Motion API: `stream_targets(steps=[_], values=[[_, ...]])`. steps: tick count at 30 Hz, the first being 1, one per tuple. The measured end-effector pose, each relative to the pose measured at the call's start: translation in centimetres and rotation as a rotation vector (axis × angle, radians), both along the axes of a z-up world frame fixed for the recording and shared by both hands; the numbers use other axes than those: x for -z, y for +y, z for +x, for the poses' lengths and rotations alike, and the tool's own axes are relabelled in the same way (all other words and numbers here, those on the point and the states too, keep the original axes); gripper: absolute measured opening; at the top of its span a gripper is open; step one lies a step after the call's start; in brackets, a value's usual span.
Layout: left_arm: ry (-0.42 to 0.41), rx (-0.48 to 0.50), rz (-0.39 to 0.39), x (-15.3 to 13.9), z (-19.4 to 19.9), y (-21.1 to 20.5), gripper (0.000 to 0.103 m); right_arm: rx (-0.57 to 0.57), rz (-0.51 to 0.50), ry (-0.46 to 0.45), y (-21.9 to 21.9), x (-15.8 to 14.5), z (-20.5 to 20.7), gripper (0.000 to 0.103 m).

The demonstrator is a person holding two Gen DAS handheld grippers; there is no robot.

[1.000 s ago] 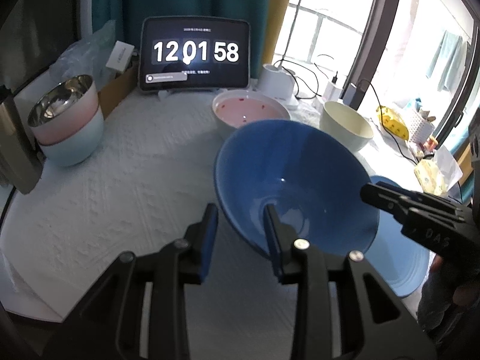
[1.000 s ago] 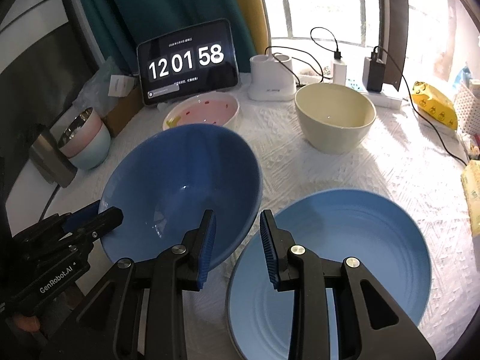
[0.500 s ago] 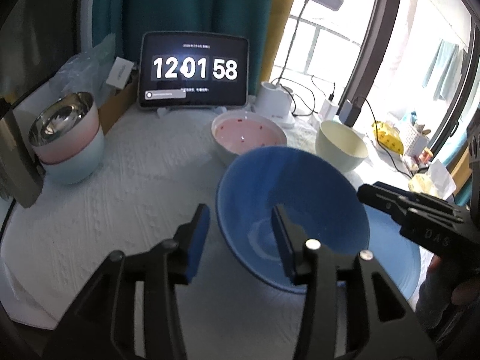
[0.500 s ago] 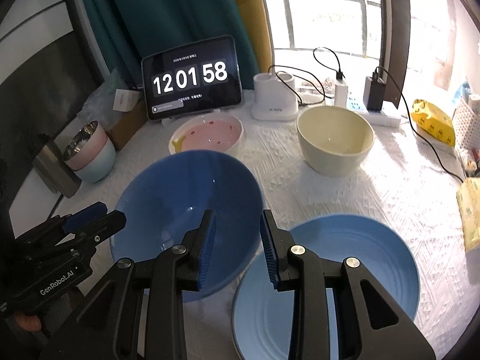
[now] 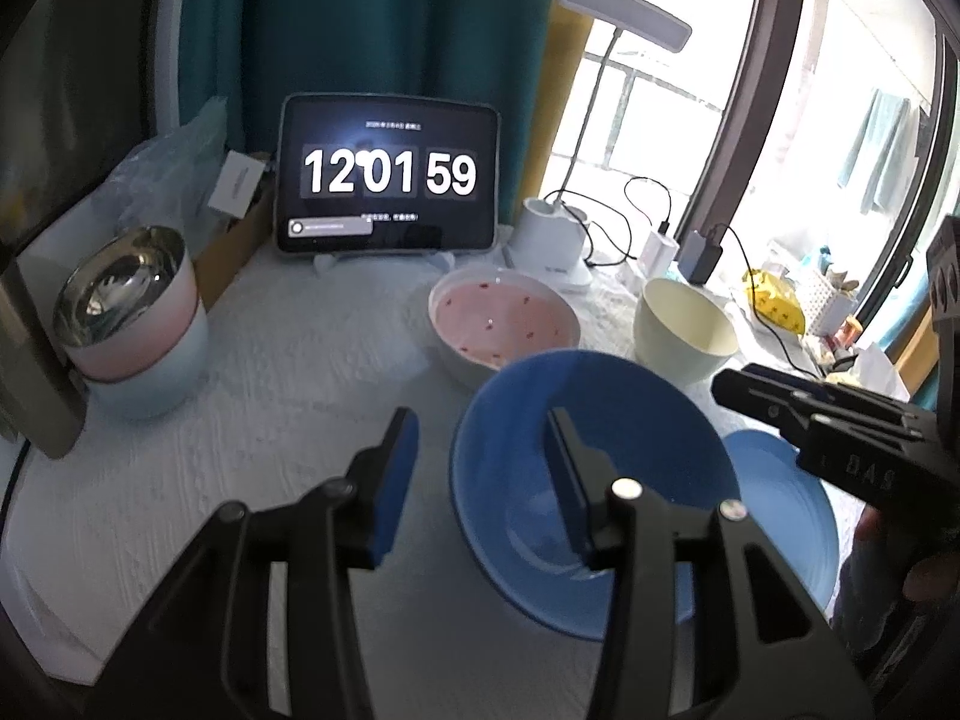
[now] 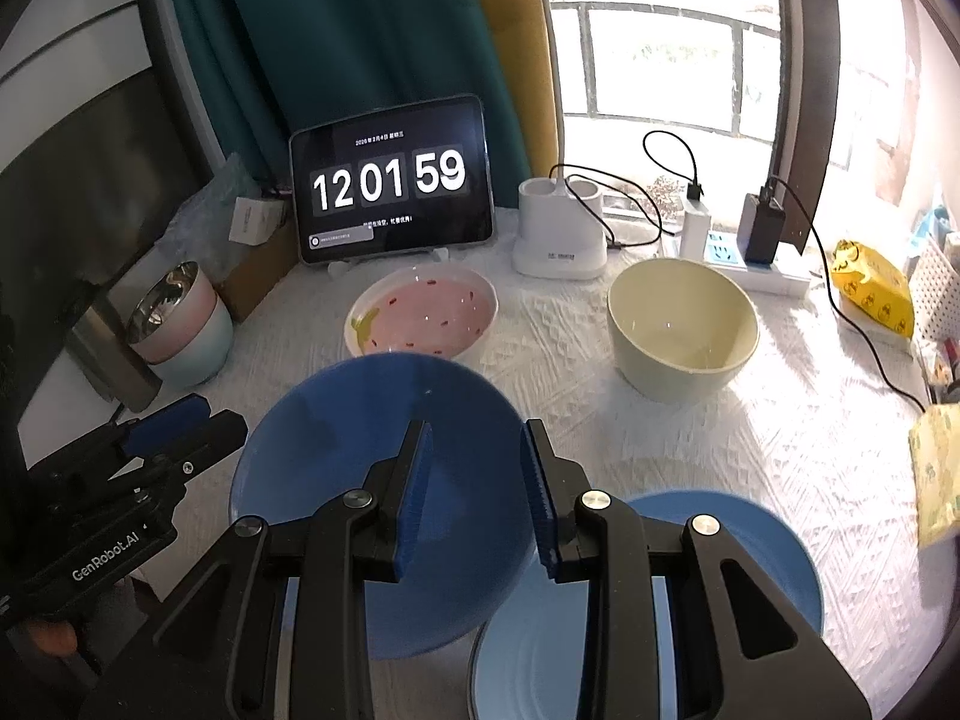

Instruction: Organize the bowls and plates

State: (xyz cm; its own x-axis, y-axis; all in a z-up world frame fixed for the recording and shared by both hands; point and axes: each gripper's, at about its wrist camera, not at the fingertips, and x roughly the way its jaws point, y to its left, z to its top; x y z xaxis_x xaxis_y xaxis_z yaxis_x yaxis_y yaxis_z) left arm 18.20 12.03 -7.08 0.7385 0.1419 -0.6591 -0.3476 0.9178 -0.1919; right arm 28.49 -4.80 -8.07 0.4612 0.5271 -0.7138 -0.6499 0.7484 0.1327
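Note:
A large blue bowl (image 5: 606, 474) (image 6: 336, 480) sits upright on the white cloth. Its right side lies against or over the edge of a blue plate (image 5: 786, 510) (image 6: 756, 564); I cannot tell which. My left gripper (image 5: 480, 480) hovers open above the bowl's left rim, one finger over the inside and one outside, the pads clear of it. My right gripper (image 6: 477, 498) hangs over the bowl's right rim with a narrow gap between its pads and nothing pressed in it. Each gripper shows in the other's view, the left gripper (image 6: 222, 420) and the right gripper (image 5: 732, 387).
Behind stand a pink speckled bowl (image 5: 504, 324) (image 6: 420, 318) and a cream bowl (image 5: 684, 324) (image 6: 684, 324). Stacked bowls with a steel inside (image 5: 132, 312) (image 6: 180, 324) sit far left. A clock tablet (image 6: 390, 180), lamp base (image 6: 561, 234), power strip (image 6: 750, 264) and cables line the back.
The blue bowl was tilted up between the grippers; it now rests flat on the cloth. The left jaws have widened off its rim, and both grippers have risen and drawn back.

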Motion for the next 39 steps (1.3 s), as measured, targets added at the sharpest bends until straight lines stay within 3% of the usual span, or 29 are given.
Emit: stream_targets(steps=[27, 39], values=[[0.049, -0.034, 0.017, 0.4, 5.5, 4.4, 0.045, 0.016, -0.009, 0.041, 3.5, 0.7, 6.1, 0.033], [0.099, -0.011, -0.005, 2.5, 9.1, 6.3, 0.045, 0.042, -0.032, 0.064, 5.0, 1.5, 9.4, 0.033]])
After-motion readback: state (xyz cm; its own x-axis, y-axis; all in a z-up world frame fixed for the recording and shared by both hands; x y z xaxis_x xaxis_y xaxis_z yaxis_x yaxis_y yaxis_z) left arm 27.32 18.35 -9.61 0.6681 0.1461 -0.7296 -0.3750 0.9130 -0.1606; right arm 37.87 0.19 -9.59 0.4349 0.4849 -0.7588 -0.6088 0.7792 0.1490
